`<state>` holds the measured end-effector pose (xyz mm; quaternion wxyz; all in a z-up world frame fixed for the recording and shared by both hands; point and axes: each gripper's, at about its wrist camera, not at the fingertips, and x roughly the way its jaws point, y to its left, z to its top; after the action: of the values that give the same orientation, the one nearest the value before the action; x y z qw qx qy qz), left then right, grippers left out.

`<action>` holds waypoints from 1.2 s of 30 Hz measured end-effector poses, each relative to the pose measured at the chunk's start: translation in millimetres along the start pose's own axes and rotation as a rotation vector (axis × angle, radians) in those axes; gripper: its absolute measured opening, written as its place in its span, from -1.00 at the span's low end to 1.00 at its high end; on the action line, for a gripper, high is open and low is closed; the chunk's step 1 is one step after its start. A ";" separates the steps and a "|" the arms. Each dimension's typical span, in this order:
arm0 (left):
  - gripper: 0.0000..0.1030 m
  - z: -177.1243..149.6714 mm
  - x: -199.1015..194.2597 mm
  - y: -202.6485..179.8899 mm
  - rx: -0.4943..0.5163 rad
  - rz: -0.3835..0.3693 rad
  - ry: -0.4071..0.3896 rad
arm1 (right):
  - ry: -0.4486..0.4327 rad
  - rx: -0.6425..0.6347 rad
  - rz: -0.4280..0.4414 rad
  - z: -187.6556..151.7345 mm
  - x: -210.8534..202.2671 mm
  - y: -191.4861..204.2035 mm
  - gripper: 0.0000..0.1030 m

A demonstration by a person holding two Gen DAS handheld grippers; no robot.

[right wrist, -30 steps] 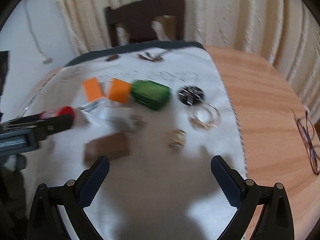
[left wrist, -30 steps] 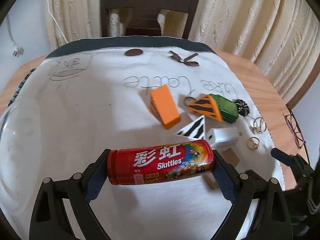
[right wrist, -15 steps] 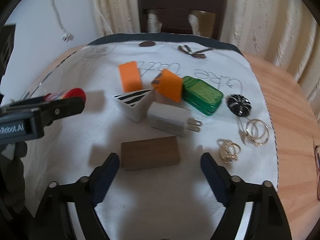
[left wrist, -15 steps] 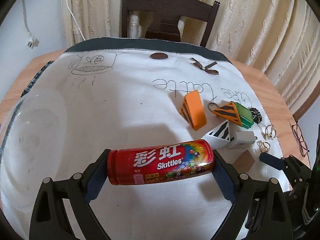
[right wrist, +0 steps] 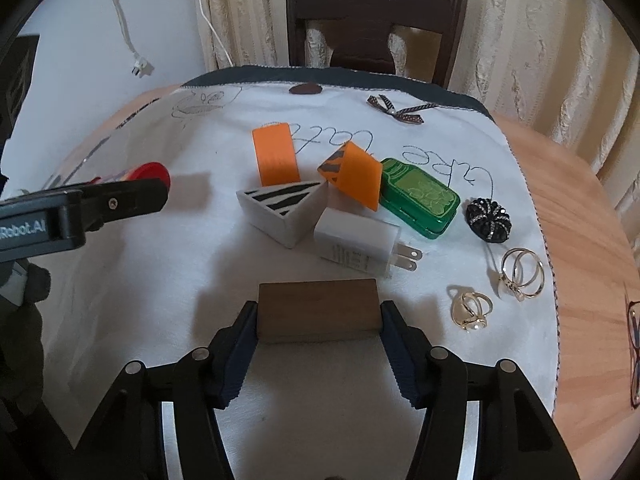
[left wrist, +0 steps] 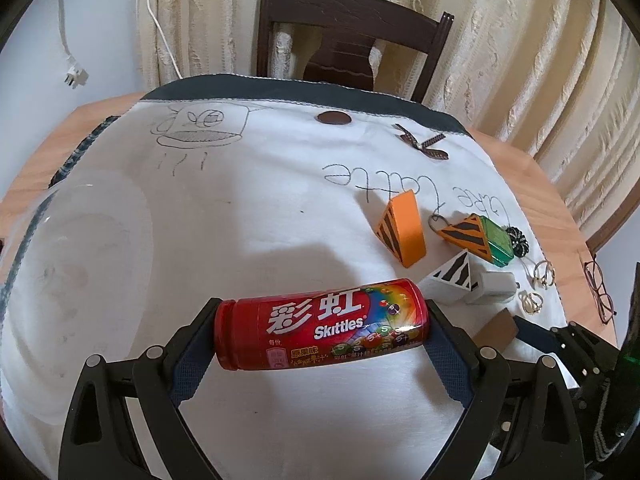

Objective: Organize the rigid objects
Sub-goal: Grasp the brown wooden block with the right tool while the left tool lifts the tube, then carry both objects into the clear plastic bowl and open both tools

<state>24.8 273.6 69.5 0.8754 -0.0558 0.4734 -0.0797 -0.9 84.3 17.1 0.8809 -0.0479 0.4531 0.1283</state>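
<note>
You are looking at three striped wedges: two orange ones (right wrist: 276, 156) (right wrist: 354, 174) and one white (right wrist: 286, 212). You are also seeing two gold rings (right wrist: 522, 274) (right wrist: 472, 310), one red Skittles tube (left wrist: 322, 324), one brown wooden block (right wrist: 318, 314), one white charger plug (right wrist: 360, 246), one green tin (right wrist: 420, 198) and one black beaded brooch (right wrist: 489, 220).

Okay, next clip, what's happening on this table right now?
A person is tidying small items on a white cloth using two handheld claws. The left claw is shut on a red candy tube, held sideways above the cloth. The right claw has its fingers on either end of a brown wooden block lying on the cloth; whether it grips yet is unclear. Wedge blocks, a charger, a green tin and rings sit beyond, untouched.
</note>
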 end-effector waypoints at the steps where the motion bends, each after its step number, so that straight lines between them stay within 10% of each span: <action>1: 0.84 0.0 -0.7 1.3 -0.002 0.004 -0.002 | -0.005 0.006 0.004 0.1 -1.6 0.2 0.22; 36: 0.84 -5.3 -50.3 168.8 -0.249 0.255 -0.133 | -0.137 -0.077 0.206 62.3 -17.5 116.7 0.22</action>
<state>7.9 448.8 78.7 0.8942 -0.1082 0.4238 0.0951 6.9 206.0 71.5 0.8894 -0.0261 0.3891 0.2386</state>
